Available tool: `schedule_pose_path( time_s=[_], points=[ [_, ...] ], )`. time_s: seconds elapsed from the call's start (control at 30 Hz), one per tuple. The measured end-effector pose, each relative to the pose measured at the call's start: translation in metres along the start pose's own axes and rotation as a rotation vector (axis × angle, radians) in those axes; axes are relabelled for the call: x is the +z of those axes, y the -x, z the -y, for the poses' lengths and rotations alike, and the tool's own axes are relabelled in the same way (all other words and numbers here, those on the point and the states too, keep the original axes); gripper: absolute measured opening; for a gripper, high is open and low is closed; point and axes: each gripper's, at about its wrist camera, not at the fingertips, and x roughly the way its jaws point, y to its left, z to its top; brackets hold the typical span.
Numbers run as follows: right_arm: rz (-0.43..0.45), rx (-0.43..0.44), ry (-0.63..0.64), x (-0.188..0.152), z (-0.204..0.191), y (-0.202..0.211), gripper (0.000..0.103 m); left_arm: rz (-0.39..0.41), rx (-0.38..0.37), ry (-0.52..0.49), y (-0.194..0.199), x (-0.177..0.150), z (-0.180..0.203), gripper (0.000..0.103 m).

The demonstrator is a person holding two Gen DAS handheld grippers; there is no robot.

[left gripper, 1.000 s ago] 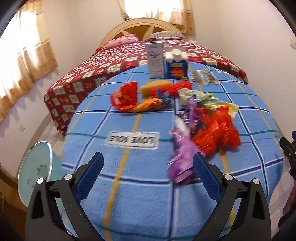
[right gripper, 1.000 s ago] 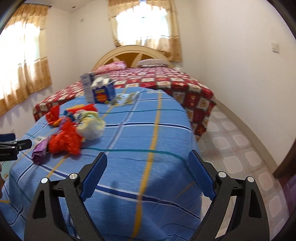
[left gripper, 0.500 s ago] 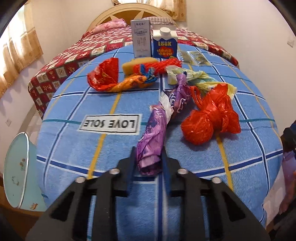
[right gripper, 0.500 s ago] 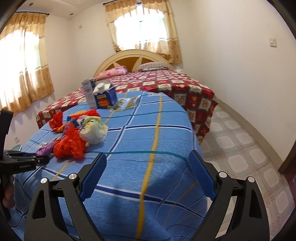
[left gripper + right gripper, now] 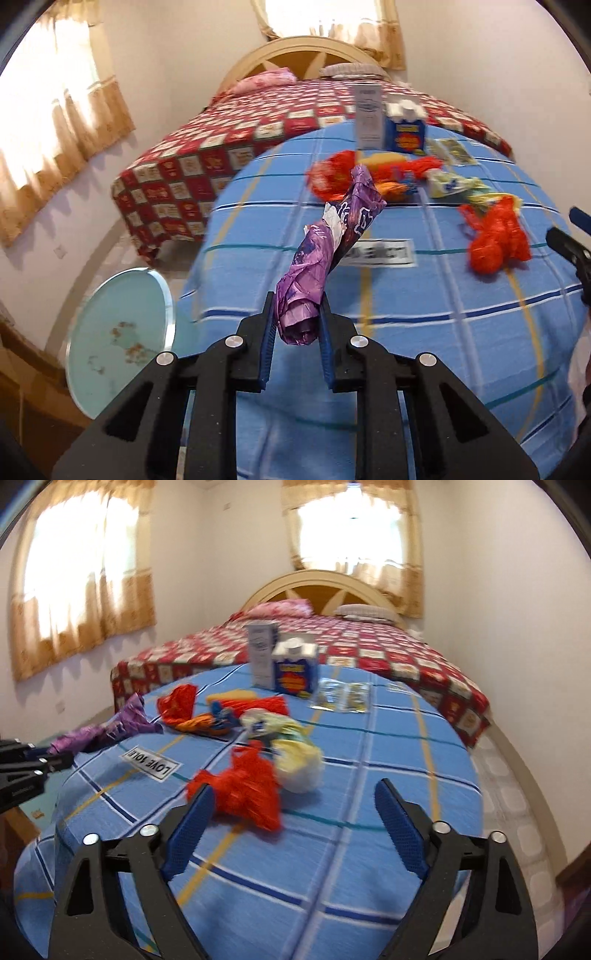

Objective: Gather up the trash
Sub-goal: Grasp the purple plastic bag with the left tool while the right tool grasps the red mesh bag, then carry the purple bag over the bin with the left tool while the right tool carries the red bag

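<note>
My left gripper (image 5: 296, 328) is shut on a crumpled purple wrapper (image 5: 328, 243) and holds it lifted above the blue checked table (image 5: 424, 354). The wrapper also shows at the left of the right wrist view (image 5: 107, 731). My right gripper (image 5: 291, 830) is open and empty, just above a red plastic bag (image 5: 243, 794) that also shows in the left wrist view (image 5: 495, 240). More trash lies on the table: a red-orange wrapper (image 5: 181, 705), a yellowish bag (image 5: 295, 753), a blue carton (image 5: 295, 670) and a white box (image 5: 263, 653).
A pale green bin (image 5: 118, 332) stands on the floor left of the table. A bed with a red patterned cover (image 5: 388, 646) lies behind the table. Flat sachets (image 5: 341, 696) lie near the cartons. Tiled floor (image 5: 513, 786) is to the right.
My left gripper closed on the purple wrapper, lifted it off the table and swung left toward the bin. My right gripper moved left, over the red bag, still open.
</note>
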Motion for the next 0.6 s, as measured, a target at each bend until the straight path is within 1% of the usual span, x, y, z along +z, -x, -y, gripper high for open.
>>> schedule_pose_path(
  time_s=[0.07, 0.13, 0.17, 0.23, 0.27, 0.3, 0.37, 0.43, 0.47, 0.6],
  points=[
    [-0.022, 0.007, 0.014, 0.005, -0.009, -0.008, 0.07, -0.007, 0.021, 0.008, -0.001, -0.005, -0.015, 0.021],
    [-0.068, 0.013, 0.038, 0.011, -0.019, -0.021, 0.067, -0.013, 0.036, 0.018, -0.001, -0.009, -0.026, 0.021],
    [-0.088, 0.02, 0.041, 0.012, -0.023, -0.026, 0.062, -0.017, 0.044, 0.023, -0.002, -0.011, -0.032, 0.021],
    [-0.174, 0.04, 0.057, 0.01, -0.03, -0.045, 0.058, -0.019, 0.056, 0.031, -0.003, -0.013, -0.041, 0.021],
    [-0.192, 0.047, 0.062, 0.009, -0.032, -0.047, 0.049, -0.018, 0.06, 0.033, -0.002, -0.015, -0.047, 0.021],
    [-0.228, 0.073, 0.06, 0.006, -0.034, -0.054, 0.042, -0.018, 0.062, 0.035, -0.001, -0.017, -0.05, 0.021],
    [-0.235, 0.073, 0.066, 0.003, -0.035, -0.056, 0.026, -0.016, 0.066, 0.043, 0.001, -0.02, -0.057, 0.021],
    [-0.221, 0.095, 0.056, 0.002, -0.035, -0.051, 0.018, -0.013, 0.07, 0.05, 0.002, -0.022, -0.064, 0.021],
    [-0.215, 0.096, 0.057, 0.002, -0.036, -0.049, 0.016, -0.01, 0.075, 0.056, 0.004, -0.022, -0.068, 0.021],
    [-0.147, 0.101, 0.068, 0.011, -0.046, -0.034, 0.015, 0.008, 0.098, 0.074, 0.01, -0.021, -0.081, 0.021]
  ],
)
